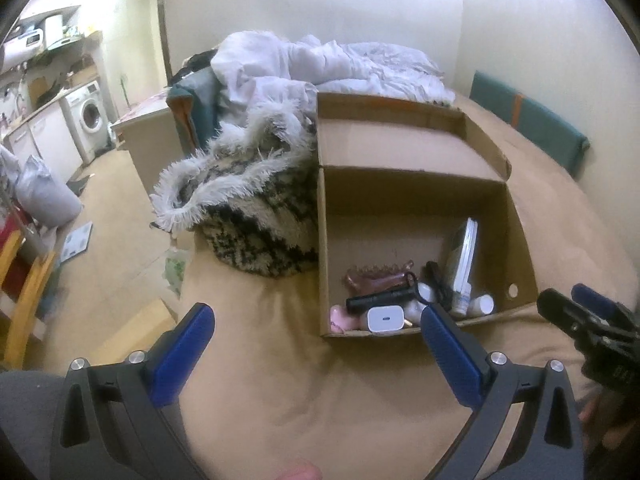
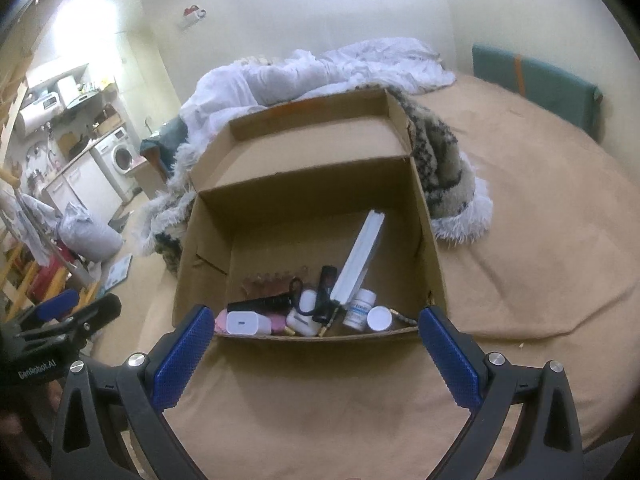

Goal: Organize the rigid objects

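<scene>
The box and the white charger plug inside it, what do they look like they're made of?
The box looks like plain brown corrugated cardboard: matte, with creased flaps and a raw cut rim. The white charger plug looks like smooth moulded plastic with rounded corners and a slight sheen, though the blur leaves its finish uncertain.

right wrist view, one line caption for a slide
Open right gripper facing a cardboard box of small items on a bed.
</scene>
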Tool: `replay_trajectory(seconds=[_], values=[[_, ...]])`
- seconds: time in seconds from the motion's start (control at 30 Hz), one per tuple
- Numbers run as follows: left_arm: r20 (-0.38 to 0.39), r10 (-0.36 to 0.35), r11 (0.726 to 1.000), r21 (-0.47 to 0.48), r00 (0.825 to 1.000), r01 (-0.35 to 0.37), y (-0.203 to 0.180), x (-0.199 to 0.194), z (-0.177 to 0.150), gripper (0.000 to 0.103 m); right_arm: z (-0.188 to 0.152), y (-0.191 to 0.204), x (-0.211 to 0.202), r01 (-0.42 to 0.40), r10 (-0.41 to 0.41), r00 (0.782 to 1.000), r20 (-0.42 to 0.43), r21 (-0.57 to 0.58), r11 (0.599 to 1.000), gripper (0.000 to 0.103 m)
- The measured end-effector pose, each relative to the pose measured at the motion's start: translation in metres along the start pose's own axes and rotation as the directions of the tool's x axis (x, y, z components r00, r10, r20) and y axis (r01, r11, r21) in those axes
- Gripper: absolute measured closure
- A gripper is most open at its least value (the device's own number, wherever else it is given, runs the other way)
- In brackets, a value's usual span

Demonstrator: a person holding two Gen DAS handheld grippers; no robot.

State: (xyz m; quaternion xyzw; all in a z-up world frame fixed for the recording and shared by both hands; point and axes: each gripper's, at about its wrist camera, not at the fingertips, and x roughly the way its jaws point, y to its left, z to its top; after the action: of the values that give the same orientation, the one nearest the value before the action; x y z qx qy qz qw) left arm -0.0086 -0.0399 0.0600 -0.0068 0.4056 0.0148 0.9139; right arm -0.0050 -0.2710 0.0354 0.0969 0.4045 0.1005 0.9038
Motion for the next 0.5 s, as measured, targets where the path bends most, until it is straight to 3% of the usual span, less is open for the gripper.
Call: replay_trajectory(seconds=[0.5], values=[[-0.013, -0.012, 1.000, 0.015, 1.000, 0.012, -0.0058, 0.0032, -0.0026, 0.000, -0.0007, -0.0047, 0.0023, 0.004, -0.004, 1.000, -0.009, 0.016, 1.000, 0.000]])
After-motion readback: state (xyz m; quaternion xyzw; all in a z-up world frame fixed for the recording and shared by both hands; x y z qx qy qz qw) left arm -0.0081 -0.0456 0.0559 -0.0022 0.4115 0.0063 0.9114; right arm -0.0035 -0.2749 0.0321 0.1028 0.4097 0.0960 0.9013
